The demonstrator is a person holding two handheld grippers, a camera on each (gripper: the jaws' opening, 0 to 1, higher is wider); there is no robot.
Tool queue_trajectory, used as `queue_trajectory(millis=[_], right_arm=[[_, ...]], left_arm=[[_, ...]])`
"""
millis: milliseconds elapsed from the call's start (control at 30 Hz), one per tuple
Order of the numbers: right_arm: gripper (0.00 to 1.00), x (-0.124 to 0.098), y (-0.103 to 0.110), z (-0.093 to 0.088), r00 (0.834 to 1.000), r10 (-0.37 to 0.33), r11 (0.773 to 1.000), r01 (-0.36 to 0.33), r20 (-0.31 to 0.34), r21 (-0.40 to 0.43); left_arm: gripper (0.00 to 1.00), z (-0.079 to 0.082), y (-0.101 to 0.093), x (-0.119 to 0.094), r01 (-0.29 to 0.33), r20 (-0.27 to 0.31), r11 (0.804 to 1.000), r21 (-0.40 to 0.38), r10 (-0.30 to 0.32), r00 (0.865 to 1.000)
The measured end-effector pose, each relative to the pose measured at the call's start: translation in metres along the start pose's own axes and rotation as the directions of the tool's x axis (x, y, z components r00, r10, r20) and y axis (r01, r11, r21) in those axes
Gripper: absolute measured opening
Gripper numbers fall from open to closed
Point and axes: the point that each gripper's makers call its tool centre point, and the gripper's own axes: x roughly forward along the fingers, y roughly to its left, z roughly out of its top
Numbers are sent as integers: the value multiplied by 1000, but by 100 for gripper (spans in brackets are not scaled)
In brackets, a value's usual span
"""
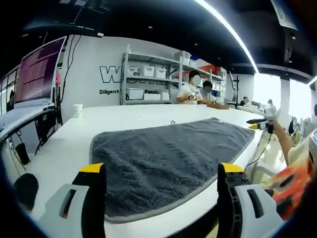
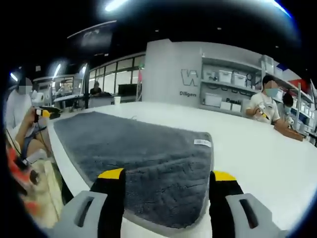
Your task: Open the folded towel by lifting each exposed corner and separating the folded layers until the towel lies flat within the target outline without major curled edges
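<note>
A dark grey towel (image 1: pixel 171 158) with a lighter edge lies spread on the white table (image 1: pixel 124 119), reaching from its near edge toward the far right. My left gripper (image 1: pixel 161 171) stands open just above the towel's near edge, with nothing between its yellow-tipped fingers (image 1: pixel 92 168). In the right gripper view the same towel (image 2: pixel 143 158) stretches away to the left, a small white label (image 2: pixel 202 143) near its right edge. My right gripper (image 2: pixel 166 176) is open over the towel's near corner, holding nothing.
A white cup (image 1: pixel 78 110) stands on the table's far left. Shelves with white bins (image 1: pixel 148 82) line the back wall, and people (image 1: pixel 190 89) sit at the table's far end. A person's hand with another gripper (image 1: pixel 265 121) is at the right. A monitor (image 1: pixel 39 69) stands left.
</note>
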Motion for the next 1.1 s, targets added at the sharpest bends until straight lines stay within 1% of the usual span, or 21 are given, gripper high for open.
queue_trajectory(millis=[33,67,100,133,233,333,433,467,500,533,567,600,700,733,800,933,1033,1100], right_arm=[[89,0,3,0,1000,9,1000,-9,-1,4],[96,0,10,0,1000,29,1000,-29,-7,0],[99,1,13,0,999,34,999,-34,-11,-2],[97,1,16,0,999,39,999,-39,-24,-11],[99,4,22,2,999,35,999,-36,-40,-26],[99,6,28,4,998,25,999,-27,-53,-26],[99,8,36,2,996,12,999,-15,-87,-36],[99,9,40,1,994,16,999,-20,-106,-43],[99,10,43,-1,992,18,997,-27,-129,-66],[99,11,46,-5,987,17,994,-33,-160,-101],[99,12,47,-10,980,9,992,-34,-197,-120],[99,13,48,-13,976,0,991,-29,-217,-129],[99,16,52,-14,978,10,993,-34,-207,-109],[99,16,54,-14,978,21,995,-40,-205,-89],[99,15,55,-15,979,23,995,-41,-204,-86],[99,8,52,-14,979,2,995,-23,-204,-98],[99,5,49,-14,980,-2,997,-14,-198,-78],[99,4,47,-17,978,-7,997,-9,-207,-78]], left_arm=[[92,-2,3,-2,-8,-4,1000,-3,8,1000],[92,-6,5,-4,-13,-16,1000,-6,13,1000],[92,-8,7,-5,-17,-23,1000,-8,16,1000],[92,-12,11,-7,-27,-33,1000,-13,27,999],[92,-17,20,-10,-52,-46,998,-26,51,998],[91,-21,20,-12,-51,-65,998,-27,49,997],[91,-22,20,-17,-50,-70,998,-24,49,996],[91,-21,20,-18,-51,-70,998,-26,49,996],[91,-22,20,-19,-52,-72,998,-28,50,996],[91,-23,20,-19,-52,-76,998,-27,50,996],[91,-24,20,-19,-49,-83,999,-24,47,995],[91,-27,20,-19,-45,-93,999,-20,43,995],[91,-32,18,-19,-34,-111,999,-16,32,993],[91,-33,18,-19,-31,-113,999,-17,29,993],[91,-34,18,-17,-30,-110,999,-23,27,994],[91,-38,15,-16,-16,-117,999,-32,12,993],[91,-38,16,-16,-22,-112,999,-37,18,994],[91,-36,18,-17,-28,-105,999,-43,23,994]])
